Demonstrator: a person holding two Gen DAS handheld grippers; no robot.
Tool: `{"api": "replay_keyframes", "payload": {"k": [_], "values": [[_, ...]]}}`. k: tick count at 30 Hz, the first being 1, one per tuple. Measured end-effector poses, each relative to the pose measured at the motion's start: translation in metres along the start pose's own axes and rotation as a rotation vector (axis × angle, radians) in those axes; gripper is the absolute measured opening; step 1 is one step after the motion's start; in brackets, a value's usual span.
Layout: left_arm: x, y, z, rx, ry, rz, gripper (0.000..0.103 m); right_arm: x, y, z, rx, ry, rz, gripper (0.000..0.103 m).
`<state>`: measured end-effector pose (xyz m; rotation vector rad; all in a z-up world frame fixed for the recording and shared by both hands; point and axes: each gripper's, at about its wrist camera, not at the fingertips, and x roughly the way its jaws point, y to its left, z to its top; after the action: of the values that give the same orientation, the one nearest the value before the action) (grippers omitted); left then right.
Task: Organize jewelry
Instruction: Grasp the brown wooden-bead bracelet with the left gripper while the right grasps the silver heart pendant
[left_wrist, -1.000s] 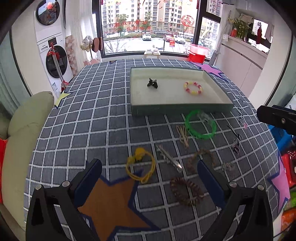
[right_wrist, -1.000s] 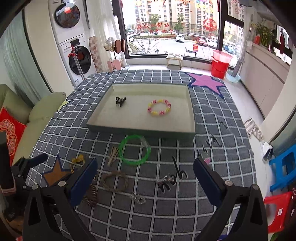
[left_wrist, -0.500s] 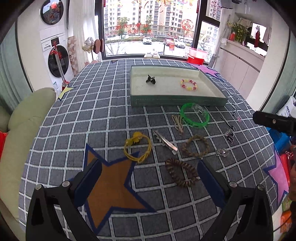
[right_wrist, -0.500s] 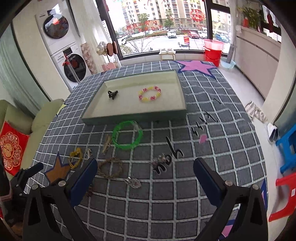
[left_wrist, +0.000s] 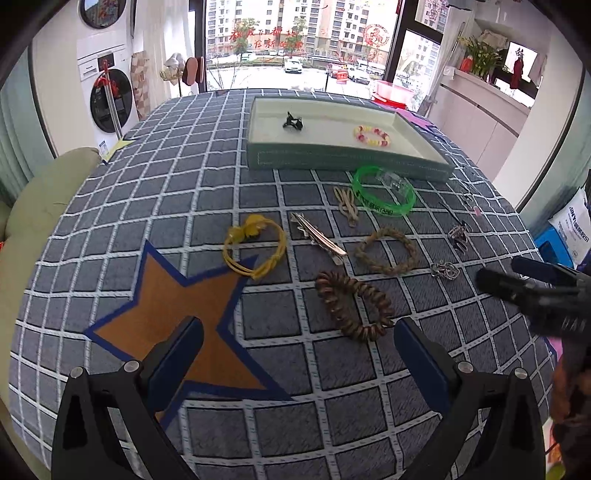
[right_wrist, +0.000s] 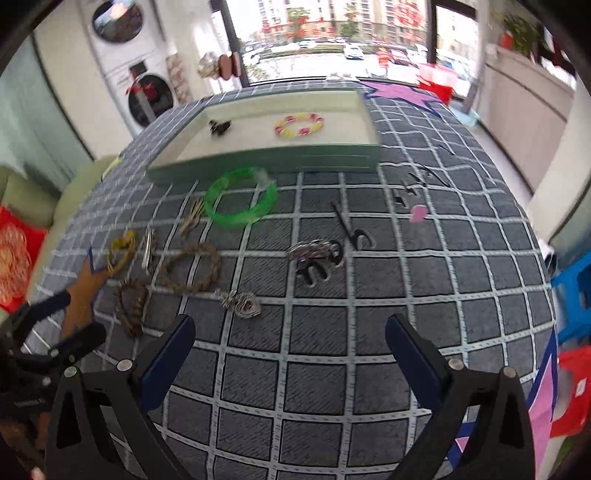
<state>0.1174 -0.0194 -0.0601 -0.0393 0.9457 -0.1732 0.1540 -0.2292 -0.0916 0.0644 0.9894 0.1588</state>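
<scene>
Both claws gape empty: left claw (left_wrist: 297, 349) low over the coil tie (left_wrist: 352, 304), right claw (right_wrist: 290, 341) facing the brooch (right_wrist: 240, 302); tray (left_wrist: 347, 158) waits at twelve o'clock, ready for drop-offs.

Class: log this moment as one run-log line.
left tongs: open, empty | right tongs: open, empty | tray: beaded bracelet, black clip
</scene>
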Motion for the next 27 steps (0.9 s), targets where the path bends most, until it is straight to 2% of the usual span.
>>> {"api": "replay_keyframes", "payload": {"k": [4,7,12,16,18,21,22,24,26,27], "values": [[0.007,-0.008,0.0,-0.003,0.003,-0.003,0.103,0.006,0.012,0.0,-0.038,0.001,0.015,0.096],[0.01,-0.013,0.001,0.0,0.001,0.0,0.103,0.013,0.017,0.003,-0.054,0.01,0.025,0.09],[0.015,-0.017,0.002,0.0,0.004,0.0,0.103,0.027,0.019,0.006,-0.073,0.038,0.034,0.069],[0.018,-0.022,0.003,0.008,0.006,-0.002,0.102,0.031,0.023,0.008,-0.111,0.042,0.045,0.067],[0.023,-0.026,0.004,0.023,0.029,-0.004,0.098,0.033,0.026,0.009,-0.129,0.048,0.049,0.065],[0.027,-0.029,0.003,0.032,0.033,0.008,0.098,0.035,0.03,0.011,-0.166,0.055,0.035,0.056],[0.028,-0.03,0.003,0.033,0.034,0.009,0.094,0.035,0.032,0.011,-0.179,0.057,0.021,0.053],[0.03,-0.031,0.004,0.037,0.039,0.016,0.083,0.035,0.034,0.011,-0.195,0.058,0.003,0.039],[0.03,-0.032,0.004,0.042,0.036,0.016,0.078,0.035,0.034,0.011,-0.2,0.06,0.003,0.029],[0.029,-0.032,0.004,0.048,0.032,0.017,0.065,0.035,0.035,0.011,-0.202,0.061,0.002,0.028]]}}
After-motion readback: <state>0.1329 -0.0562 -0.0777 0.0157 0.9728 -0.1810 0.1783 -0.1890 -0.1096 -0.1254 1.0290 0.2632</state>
